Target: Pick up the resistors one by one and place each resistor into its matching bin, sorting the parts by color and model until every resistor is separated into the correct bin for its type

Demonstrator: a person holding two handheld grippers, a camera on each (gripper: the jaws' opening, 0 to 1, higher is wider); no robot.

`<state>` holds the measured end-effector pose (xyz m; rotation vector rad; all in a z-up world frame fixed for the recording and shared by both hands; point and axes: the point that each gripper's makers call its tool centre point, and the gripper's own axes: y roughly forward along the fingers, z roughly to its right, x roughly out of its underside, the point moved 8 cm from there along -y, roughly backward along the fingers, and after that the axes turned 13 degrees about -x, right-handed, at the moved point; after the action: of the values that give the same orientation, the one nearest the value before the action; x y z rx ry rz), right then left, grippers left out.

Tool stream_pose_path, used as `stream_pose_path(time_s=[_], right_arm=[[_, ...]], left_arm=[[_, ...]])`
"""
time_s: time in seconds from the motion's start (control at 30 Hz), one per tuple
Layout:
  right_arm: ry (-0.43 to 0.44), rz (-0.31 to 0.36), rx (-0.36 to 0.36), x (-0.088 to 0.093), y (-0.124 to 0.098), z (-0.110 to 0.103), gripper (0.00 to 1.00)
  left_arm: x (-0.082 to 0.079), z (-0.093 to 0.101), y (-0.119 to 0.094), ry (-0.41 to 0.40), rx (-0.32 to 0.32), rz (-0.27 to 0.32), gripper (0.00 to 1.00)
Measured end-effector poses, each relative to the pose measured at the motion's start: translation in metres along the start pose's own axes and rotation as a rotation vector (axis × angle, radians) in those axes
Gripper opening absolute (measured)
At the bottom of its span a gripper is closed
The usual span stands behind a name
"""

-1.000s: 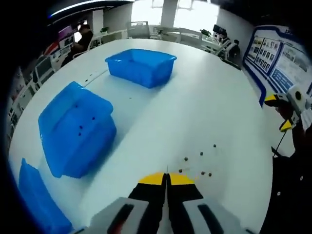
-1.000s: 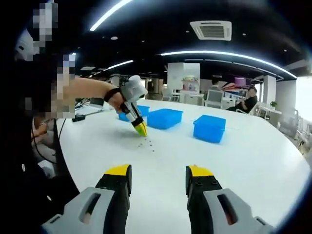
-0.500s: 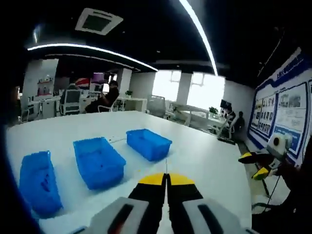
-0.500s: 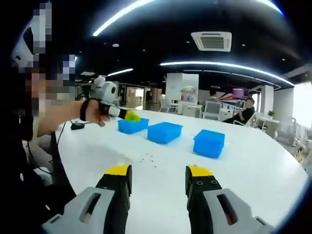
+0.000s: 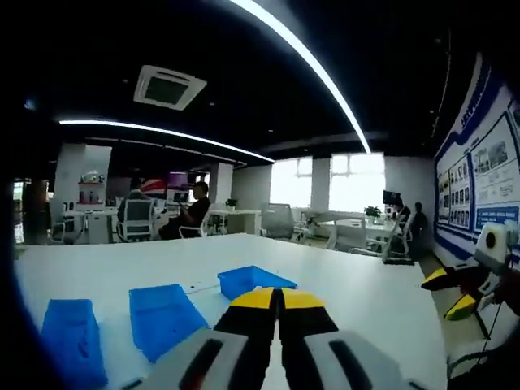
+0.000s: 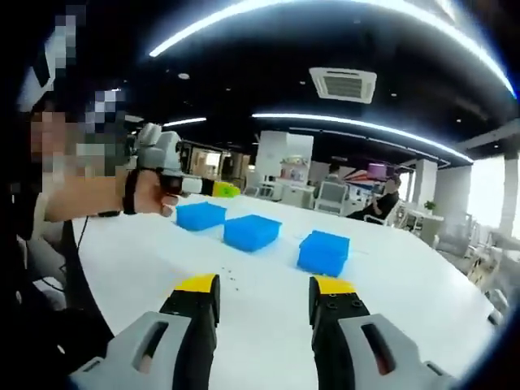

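My left gripper (image 5: 277,297) is shut, its yellow tips pressed together, and nothing shows between them. It is held up above the white table (image 5: 357,284), level with the room. Three blue bins lie below it: a left bin (image 5: 71,348), a middle bin (image 5: 165,317) and a far bin (image 5: 250,279). In the right gripper view a hand holds the left gripper (image 6: 221,190) in the air over the bins (image 6: 252,231). My right gripper (image 6: 266,288) is open and empty above the table. Several tiny dark resistors (image 6: 227,277) lie just ahead of it. It also appears as the right gripper (image 5: 452,293).
The round white table (image 6: 390,309) has wide bare room right of the bins. A person's arm (image 6: 73,199) reaches in from the left. Office desks, chairs and seated people (image 5: 191,215) are far behind the table.
My left gripper has risen from the table beside the resistors to mid-air, still shut, and its view has tilted up to the room. The right gripper has stayed open, shifting only slightly.
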<state>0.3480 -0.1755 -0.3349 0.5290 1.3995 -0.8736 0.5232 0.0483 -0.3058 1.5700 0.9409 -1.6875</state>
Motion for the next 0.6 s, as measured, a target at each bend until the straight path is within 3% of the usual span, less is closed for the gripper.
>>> stream_pose_path(time_s=[0.2,0.33,0.4,0.47,0.6], right_arm=[[0.010,0.001,0.041,0.001,-0.012,0.009,0.45],[0.023,0.006,0.062,0.004,-0.017,0.013,0.45],[0.030,0.008,0.074,0.005,-0.020,0.015,0.45],[0.036,0.007,0.081,0.007,-0.022,0.016,0.45],[0.041,0.000,0.091,0.009,-0.024,0.018,0.45]], left_arm=[[-0.009,0.023,0.070,0.033,0.042,-0.015,0.05],[-0.014,0.029,0.117,0.020,0.025,-0.029,0.05],[-0.017,0.031,0.137,0.009,0.015,-0.032,0.05],[-0.017,0.033,0.155,0.051,0.003,-0.046,0.05],[-0.020,0.037,0.183,0.010,-0.008,-0.064,0.05]])
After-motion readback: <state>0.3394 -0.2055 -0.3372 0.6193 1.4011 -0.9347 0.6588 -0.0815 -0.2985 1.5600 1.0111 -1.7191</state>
